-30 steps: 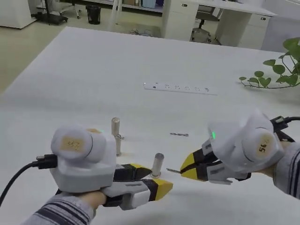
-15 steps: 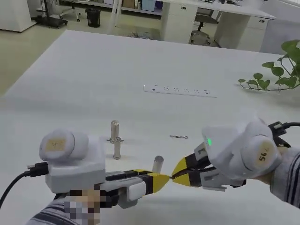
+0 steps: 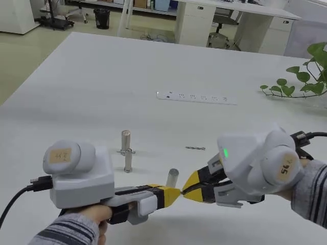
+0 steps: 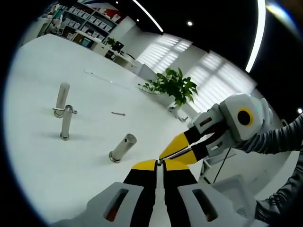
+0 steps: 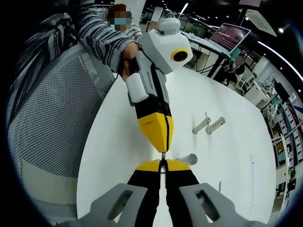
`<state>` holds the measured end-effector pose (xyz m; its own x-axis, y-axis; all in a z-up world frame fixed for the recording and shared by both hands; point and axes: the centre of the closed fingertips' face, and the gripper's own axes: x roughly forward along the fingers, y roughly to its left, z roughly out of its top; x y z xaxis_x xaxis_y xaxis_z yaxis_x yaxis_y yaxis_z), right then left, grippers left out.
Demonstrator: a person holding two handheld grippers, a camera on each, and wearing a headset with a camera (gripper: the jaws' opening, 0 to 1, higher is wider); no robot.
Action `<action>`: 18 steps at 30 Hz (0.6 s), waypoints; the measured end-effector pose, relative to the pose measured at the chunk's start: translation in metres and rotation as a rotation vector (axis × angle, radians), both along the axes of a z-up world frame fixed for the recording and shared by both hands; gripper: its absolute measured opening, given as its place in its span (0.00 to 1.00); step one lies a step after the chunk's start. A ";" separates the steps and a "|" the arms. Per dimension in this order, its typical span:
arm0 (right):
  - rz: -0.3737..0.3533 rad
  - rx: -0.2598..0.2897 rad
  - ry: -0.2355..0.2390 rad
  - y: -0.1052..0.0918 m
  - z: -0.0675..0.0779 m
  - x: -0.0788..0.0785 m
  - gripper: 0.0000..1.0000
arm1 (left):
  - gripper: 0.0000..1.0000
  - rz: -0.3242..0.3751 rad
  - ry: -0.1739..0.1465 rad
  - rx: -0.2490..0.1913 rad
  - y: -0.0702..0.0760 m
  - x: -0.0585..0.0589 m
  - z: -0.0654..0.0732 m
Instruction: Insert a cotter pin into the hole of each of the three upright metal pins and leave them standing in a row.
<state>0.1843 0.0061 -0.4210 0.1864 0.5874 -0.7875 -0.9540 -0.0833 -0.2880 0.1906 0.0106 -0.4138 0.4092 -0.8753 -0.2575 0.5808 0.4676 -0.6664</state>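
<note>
Three upright metal pins stand on the white table: a bare one [image 3: 125,139] at the back, one [image 3: 128,160] with a cotter pin through it, and a bare one [image 3: 172,178] nearest me. My left gripper [image 3: 176,193] and right gripper [image 3: 185,193] meet tip to tip just in front of that near pin. A thin cotter pin [image 4: 173,153] bridges them, with each gripper shut on one end. The right gripper view shows the same short pin [image 5: 163,156] between both yellow tips. A loose cotter pin [image 3: 195,148] lies farther back on the table.
A white power strip [image 3: 196,97] lies across the table's middle. A potted plant [image 3: 301,81] trails over the far right edge. A mesh chair [image 5: 52,123] stands by the table. Desks and chairs stand in the room beyond.
The left gripper has risen and moved right until its tip met the cotter pin held in the right gripper. The right gripper has shifted slightly left.
</note>
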 end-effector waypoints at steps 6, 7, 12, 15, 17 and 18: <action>-0.001 0.002 -0.001 0.001 0.000 0.000 0.00 | 0.00 -0.004 -0.011 0.000 0.000 0.000 0.001; -0.001 0.002 0.000 0.001 0.000 0.000 0.00 | 0.00 -0.009 -0.019 0.006 0.000 0.000 0.001; -0.028 0.005 0.020 0.000 -0.002 0.000 0.00 | 0.00 -0.035 -0.090 0.042 -0.002 -0.001 0.000; -0.029 0.000 0.035 -0.001 -0.004 -0.001 0.00 | 0.00 -0.062 -0.138 0.073 -0.003 -0.003 0.000; -0.038 -0.014 0.050 -0.004 -0.007 -0.002 0.00 | 0.00 -0.079 -0.160 0.074 -0.005 -0.005 0.002; -0.042 -0.014 0.052 -0.005 -0.008 -0.001 0.00 | 0.00 -0.083 -0.169 0.072 -0.005 -0.005 0.003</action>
